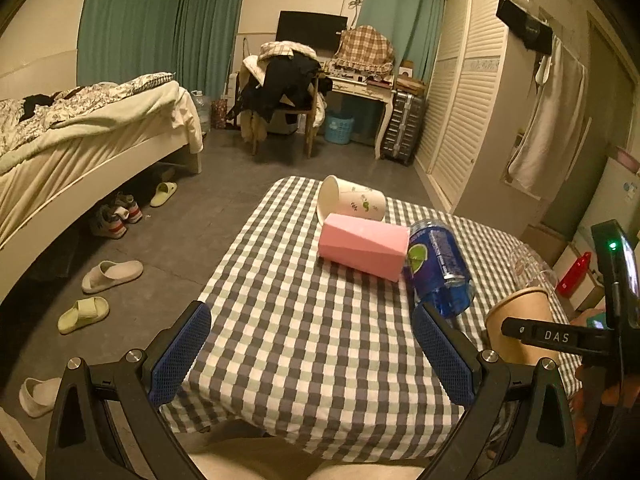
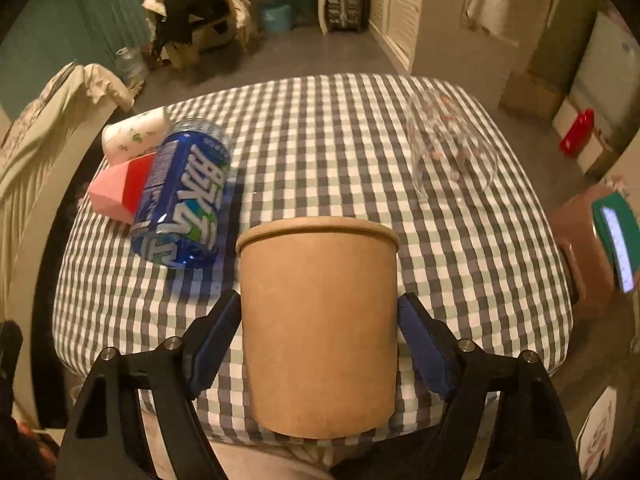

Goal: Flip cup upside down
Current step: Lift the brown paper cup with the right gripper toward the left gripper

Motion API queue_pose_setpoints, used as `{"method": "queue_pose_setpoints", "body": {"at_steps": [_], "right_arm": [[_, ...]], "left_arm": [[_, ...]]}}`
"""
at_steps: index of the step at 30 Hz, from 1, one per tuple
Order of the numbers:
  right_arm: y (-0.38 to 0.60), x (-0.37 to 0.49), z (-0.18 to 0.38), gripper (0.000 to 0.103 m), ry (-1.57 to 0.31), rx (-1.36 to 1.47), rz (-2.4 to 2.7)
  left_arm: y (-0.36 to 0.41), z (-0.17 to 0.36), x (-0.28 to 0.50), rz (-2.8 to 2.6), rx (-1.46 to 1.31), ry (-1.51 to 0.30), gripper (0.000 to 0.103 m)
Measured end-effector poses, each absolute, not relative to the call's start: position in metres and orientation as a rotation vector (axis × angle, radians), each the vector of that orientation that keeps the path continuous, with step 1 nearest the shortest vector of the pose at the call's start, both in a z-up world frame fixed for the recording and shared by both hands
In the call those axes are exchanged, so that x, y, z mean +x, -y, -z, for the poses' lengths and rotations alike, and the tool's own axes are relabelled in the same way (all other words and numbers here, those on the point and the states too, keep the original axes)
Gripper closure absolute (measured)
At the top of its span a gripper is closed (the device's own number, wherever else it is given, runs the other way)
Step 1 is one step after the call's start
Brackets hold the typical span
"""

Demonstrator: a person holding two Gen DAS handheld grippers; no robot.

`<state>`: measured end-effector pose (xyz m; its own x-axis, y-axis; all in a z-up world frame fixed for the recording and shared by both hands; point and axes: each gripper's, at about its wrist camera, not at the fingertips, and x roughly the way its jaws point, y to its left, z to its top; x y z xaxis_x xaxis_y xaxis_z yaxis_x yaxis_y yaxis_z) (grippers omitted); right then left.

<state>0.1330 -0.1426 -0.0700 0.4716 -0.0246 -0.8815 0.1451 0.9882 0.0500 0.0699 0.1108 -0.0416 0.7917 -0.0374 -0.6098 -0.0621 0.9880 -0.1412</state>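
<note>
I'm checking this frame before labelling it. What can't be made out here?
- Brown paper cup: in the right wrist view its inside is unseen, so its contents are unknown.
- Clear glass cup: faint, and whether it is tipped is unclear.
- Right gripper: pad contact with the cup is hidden.
- Left gripper: holds nothing.

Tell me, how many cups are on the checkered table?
5: brown paper cup in the right gripper; clear glass cup far right; blue cup, pink cup and white flowered cup lying left.
</note>
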Motion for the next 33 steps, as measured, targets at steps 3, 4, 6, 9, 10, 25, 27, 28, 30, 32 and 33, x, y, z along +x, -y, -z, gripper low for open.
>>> {"method": "queue_pose_setpoints", "body": {"at_steps": [3, 4, 6, 9, 10, 25, 27, 28, 30, 32, 33], "right_arm": [[0.141, 0.125, 0.058, 0.015, -1.034, 0.118, 0.081], [0.141, 0.121, 0.05, 0.011, -1.007, 0.111, 0.074], [0.143, 0.111, 0.031, 0.011, -0.927, 0.077, 0.058], [0.154, 0.093, 0.002, 0.01, -0.825, 0.023, 0.043], [0.16, 0.086, -0.005, 0.008, -0.793, 0.013, 0.039], [0.268, 0.016, 0.006, 0.006, -0.61, 0.012, 0.065], [0.273, 0.013, 0.016, 0.006, -0.611, 0.019, 0.055], [0.275, 0.01, 0.021, 0.006, -0.614, 0.022, 0.047], [0.277, 0.011, 0.031, 0.006, -0.623, 0.032, 0.037], [0.28, 0.014, 0.038, 0.006, -0.636, 0.046, 0.023], [0.282, 0.015, 0.042, 0.006, -0.641, 0.056, 0.018]], "left_arm": [[-0.105, 0.042, 0.07, -0.021, -0.143, -0.662, 0.0], [-0.104, 0.041, 0.07, -0.02, -0.14, -0.663, 0.0], [-0.095, 0.038, 0.071, -0.021, -0.13, -0.669, 0.0], [-0.082, 0.033, 0.069, -0.022, -0.129, -0.661, 0.0], [-0.074, 0.03, 0.068, -0.015, -0.126, -0.651, 0.0], [0.062, 0.047, 0.039, 0.069, -0.06, -0.657, 0.0], [0.073, 0.054, 0.038, 0.08, -0.052, -0.666, 0.0], [0.079, 0.058, 0.036, 0.092, -0.05, -0.674, 0.0], [0.087, 0.064, 0.037, 0.101, -0.045, -0.682, 0.0], [0.095, 0.07, 0.039, 0.094, -0.026, -0.686, 0.0], [0.098, 0.073, 0.04, 0.092, -0.02, -0.686, 0.0]]}}
